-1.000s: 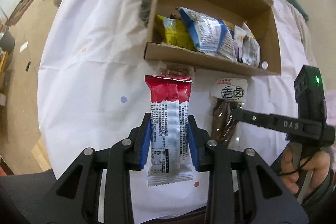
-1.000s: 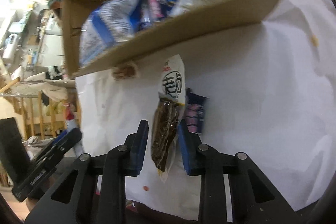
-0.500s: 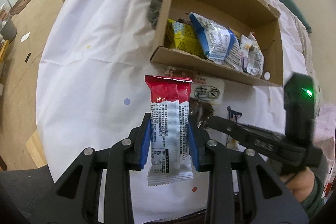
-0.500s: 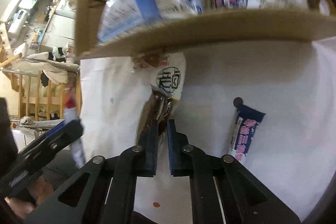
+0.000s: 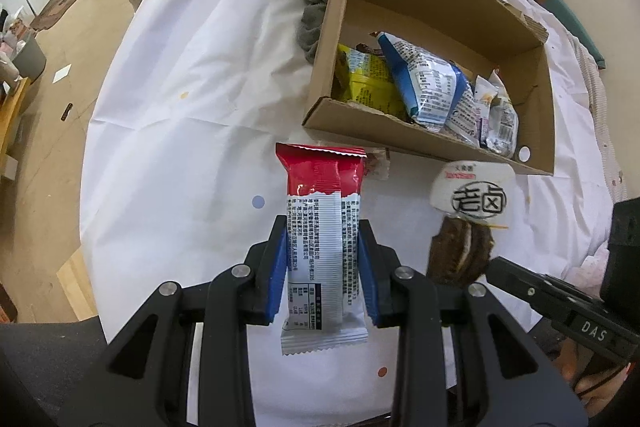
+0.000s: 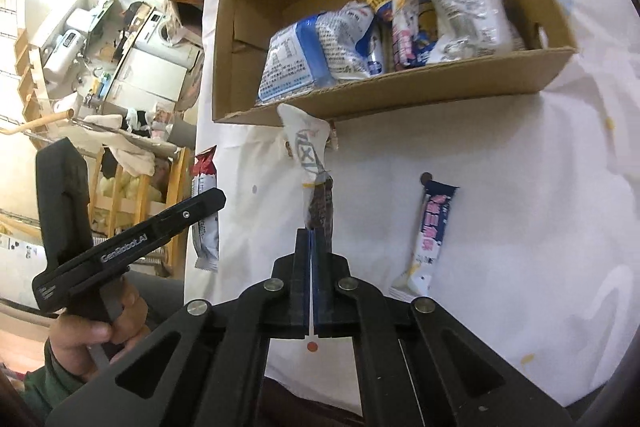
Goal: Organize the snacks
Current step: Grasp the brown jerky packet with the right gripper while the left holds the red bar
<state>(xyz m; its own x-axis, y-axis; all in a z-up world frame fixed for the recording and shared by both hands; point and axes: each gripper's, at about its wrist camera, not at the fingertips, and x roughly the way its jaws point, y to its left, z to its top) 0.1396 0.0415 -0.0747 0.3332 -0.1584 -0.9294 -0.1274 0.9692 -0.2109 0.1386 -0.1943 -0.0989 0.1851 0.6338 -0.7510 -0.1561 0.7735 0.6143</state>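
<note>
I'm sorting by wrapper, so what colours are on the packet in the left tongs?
Red top, white printed lower part on the packet; clearest in the left wrist view.

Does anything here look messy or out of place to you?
Somewhat. A blue snack bar lies alone on the white tablecloth, outside the cardboard box. A small brown packet peeks out beside the box's front wall. A grey cloth sits bunched against its side.
</note>
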